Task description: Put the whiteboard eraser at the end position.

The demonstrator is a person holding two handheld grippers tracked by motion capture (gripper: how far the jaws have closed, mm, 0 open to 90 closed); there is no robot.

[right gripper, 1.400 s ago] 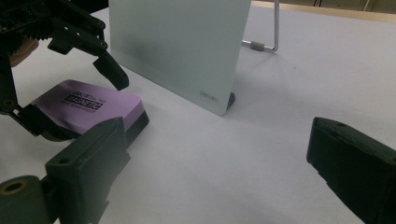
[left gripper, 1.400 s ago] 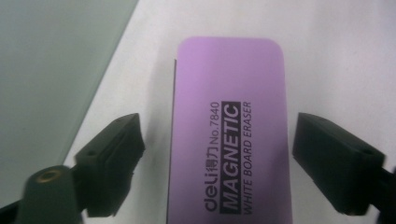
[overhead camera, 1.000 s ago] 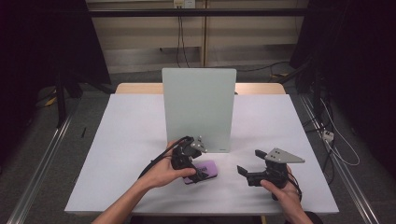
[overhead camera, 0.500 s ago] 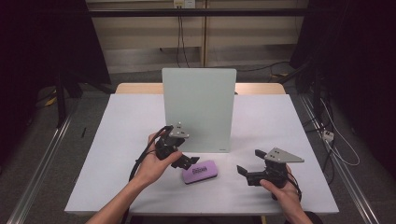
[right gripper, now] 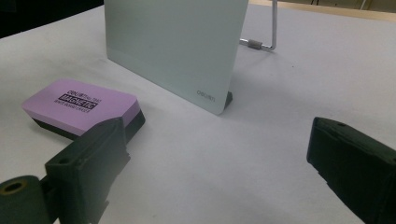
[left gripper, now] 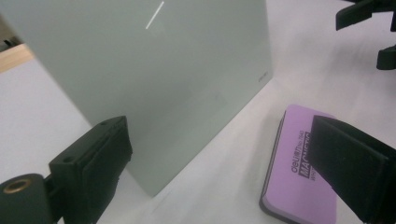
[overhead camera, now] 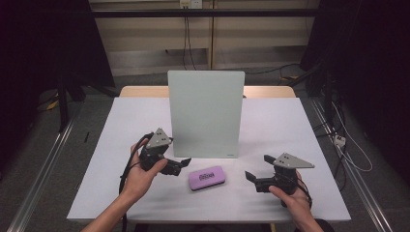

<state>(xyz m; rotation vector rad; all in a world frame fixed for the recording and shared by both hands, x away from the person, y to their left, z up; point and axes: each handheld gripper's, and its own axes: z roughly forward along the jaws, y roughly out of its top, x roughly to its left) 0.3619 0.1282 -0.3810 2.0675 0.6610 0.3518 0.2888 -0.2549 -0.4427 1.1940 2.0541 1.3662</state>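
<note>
A purple eraser [overhead camera: 207, 177] with a black felt base lies flat on the white table, in front of an upright pale-green board [overhead camera: 205, 113]. My left gripper [overhead camera: 181, 166] is held just left of the eraser, open and with nothing in it. In the left gripper view the eraser [left gripper: 294, 182] lies partly behind the right jaw, and the board [left gripper: 140, 70] stands close ahead of the left gripper [left gripper: 219, 154]. My right gripper [overhead camera: 259, 168] hovers open to the right of the eraser. Seen from the right gripper [right gripper: 215, 154], the eraser [right gripper: 79, 105] is left of the gap and the board [right gripper: 177, 46] beyond it.
The white table [overhead camera: 121, 125] has bare surface on both sides of the board. A wire stand [right gripper: 266, 37] props the board from behind. The wooden table edge [overhead camera: 142, 91] shows at the back, and the floor beyond holds cables.
My left gripper was at the eraser one second ago; it has drawn back to the left, open, and the eraser stays on the table. The right gripper has barely moved.
</note>
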